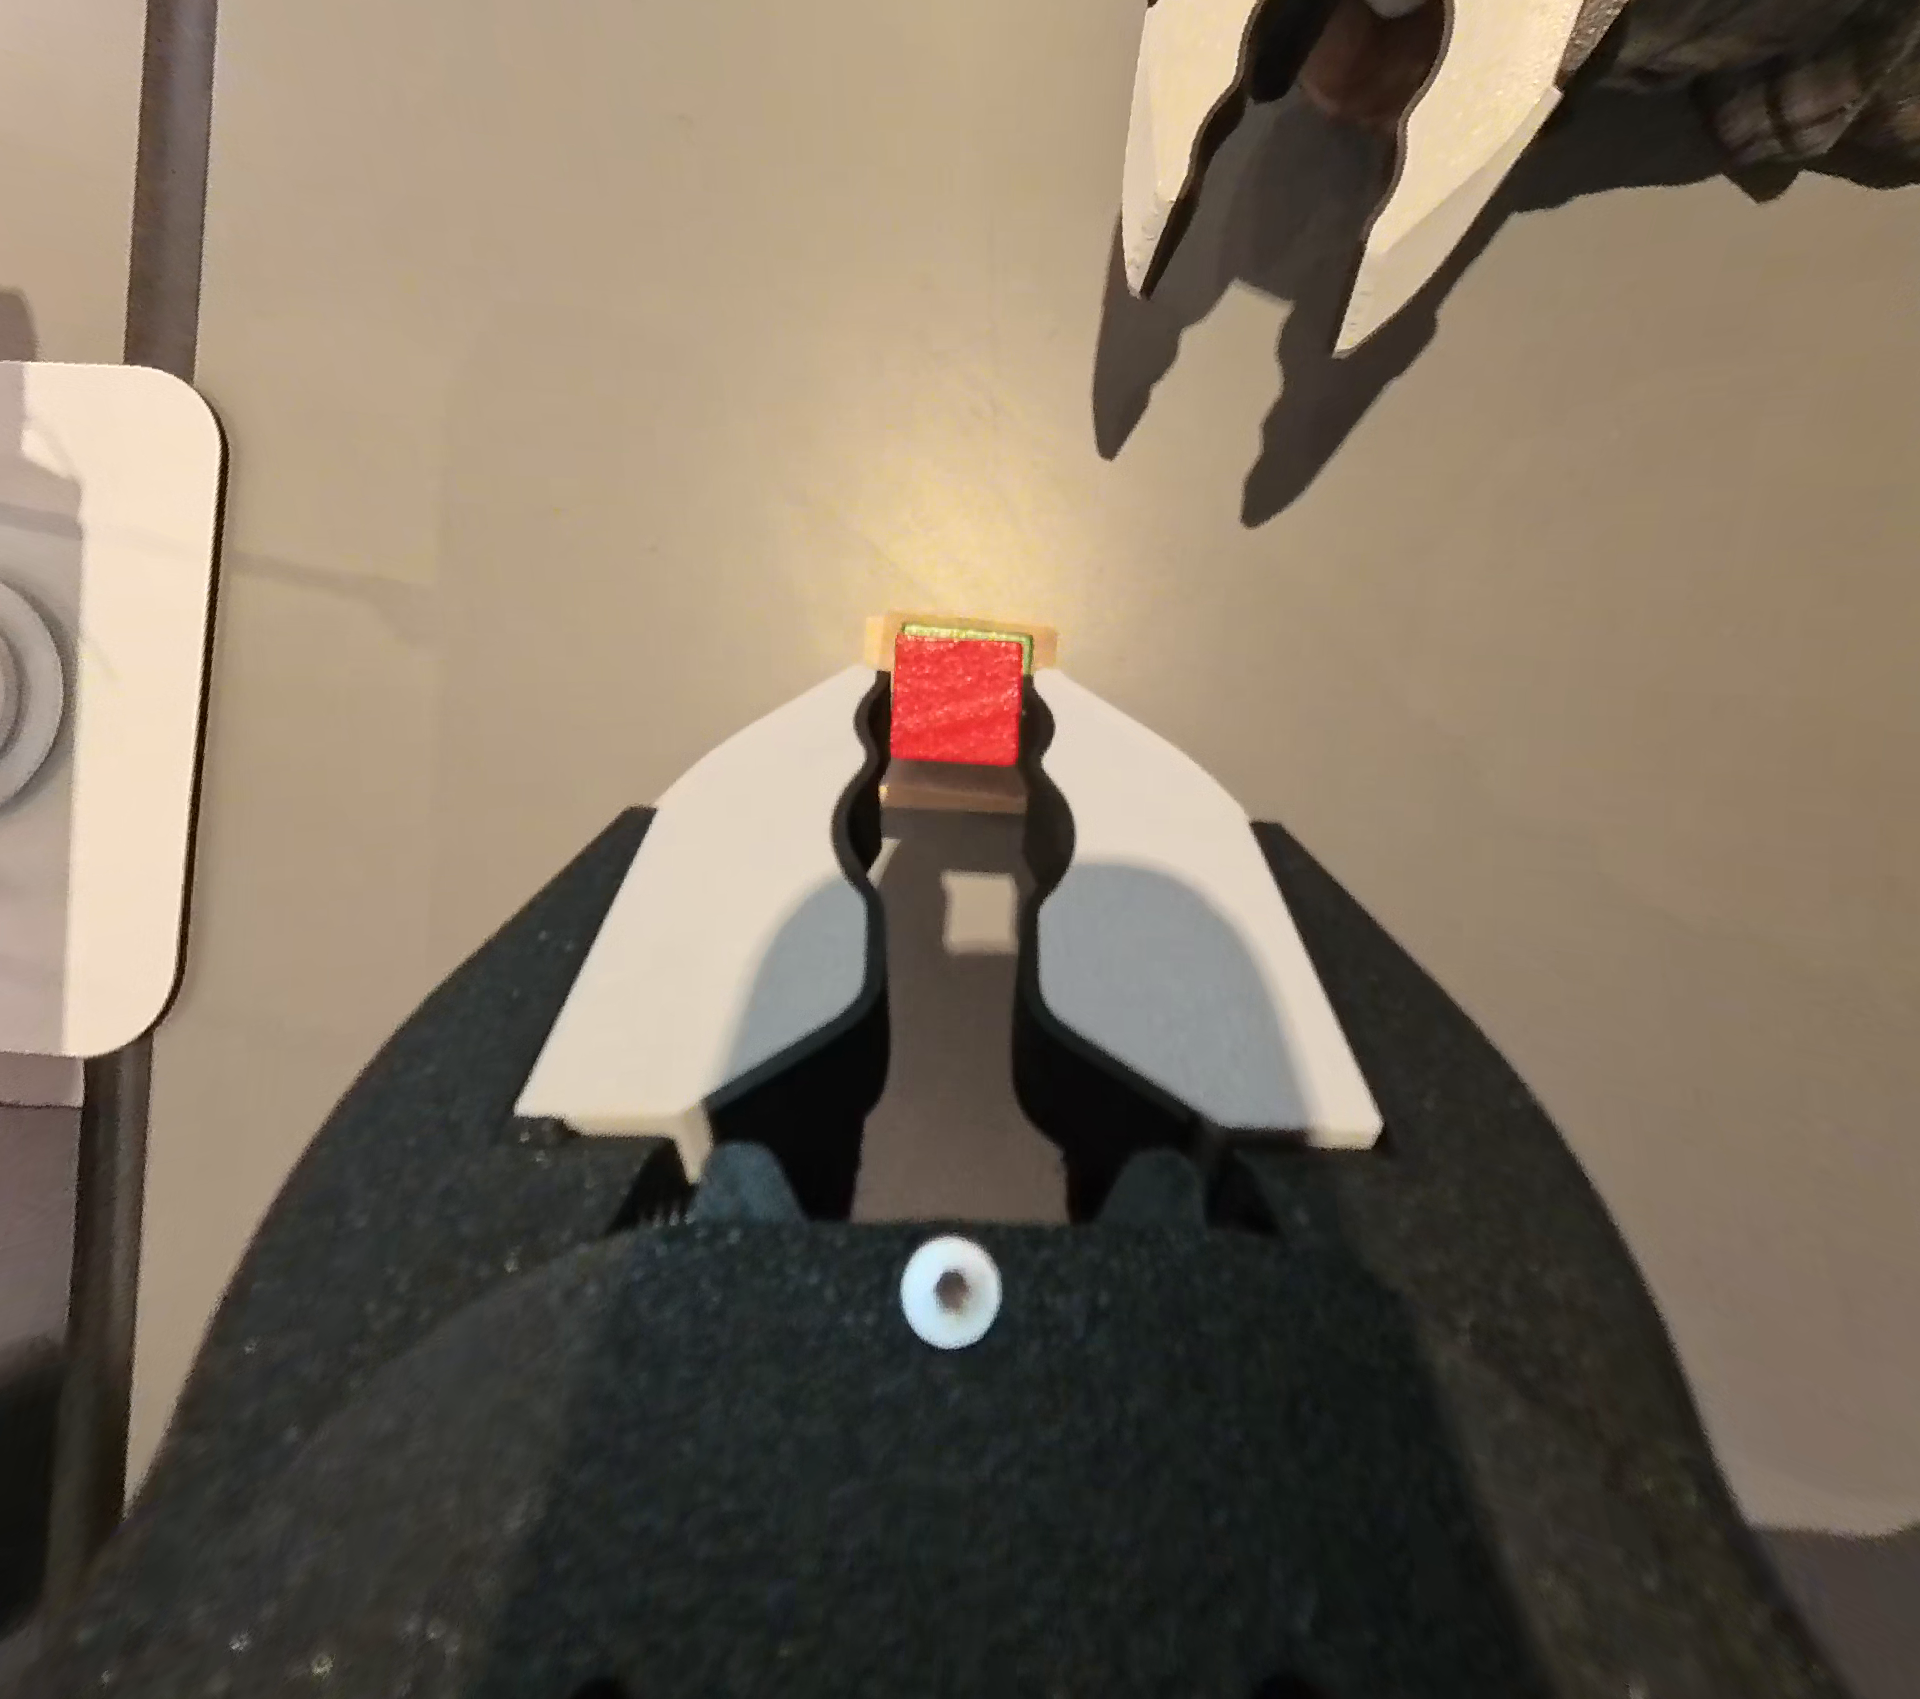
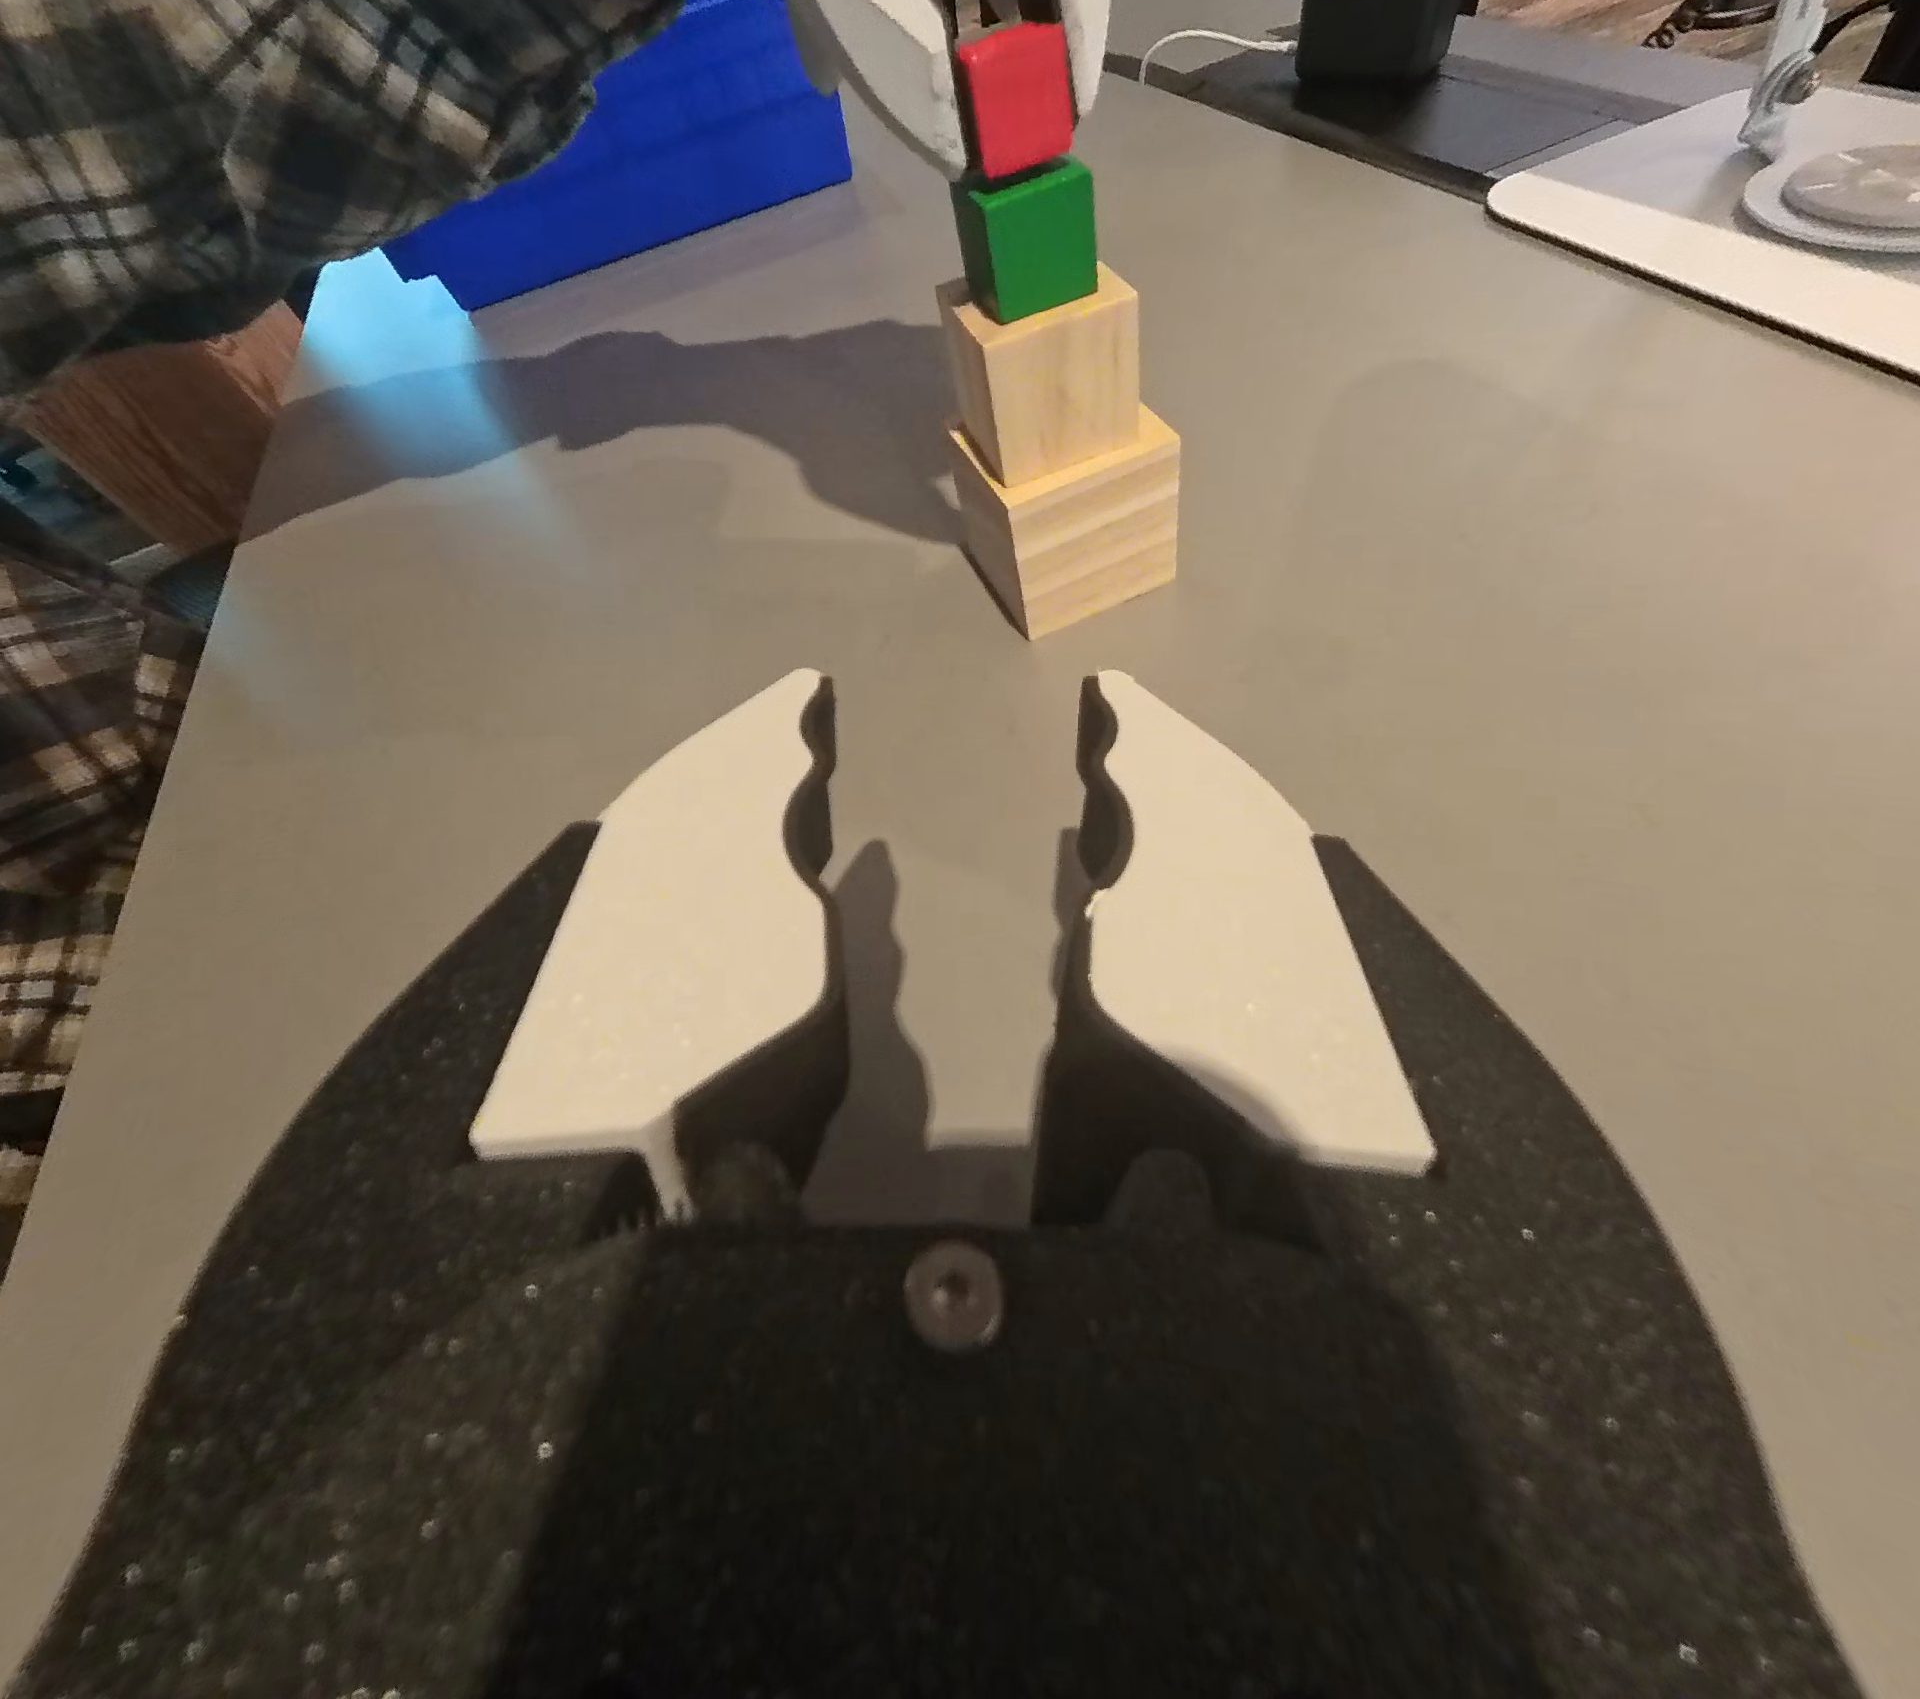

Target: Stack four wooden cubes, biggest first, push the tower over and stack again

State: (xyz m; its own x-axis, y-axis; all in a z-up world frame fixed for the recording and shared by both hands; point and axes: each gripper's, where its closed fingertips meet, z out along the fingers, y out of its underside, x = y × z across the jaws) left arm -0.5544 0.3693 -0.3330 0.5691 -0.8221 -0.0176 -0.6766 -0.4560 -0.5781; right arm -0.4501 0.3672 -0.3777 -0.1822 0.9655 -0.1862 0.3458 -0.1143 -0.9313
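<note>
**Now the smallest cube goes on top**

Squarely from above, the left gripper [image 1: 958,714] clamps the red cube [image 2: 1015,99] by its sides, so the bottom face is free to seat on the green cube [image 2: 1029,236]. Whether they touch yet I cannot tell. Below sit the middle plain cube [image 2: 1049,382] and the largest plain cube [image 2: 1070,527] on the grey table [image 2: 1507,610], each step narrower for stability. The right gripper [image 2: 956,704] waits low, empty, jaws parted, near the tower's base.

green cube [image 1: 1023,636] mostly hidden under red cube [image 1: 954,704], lowest cube unseen
</note>
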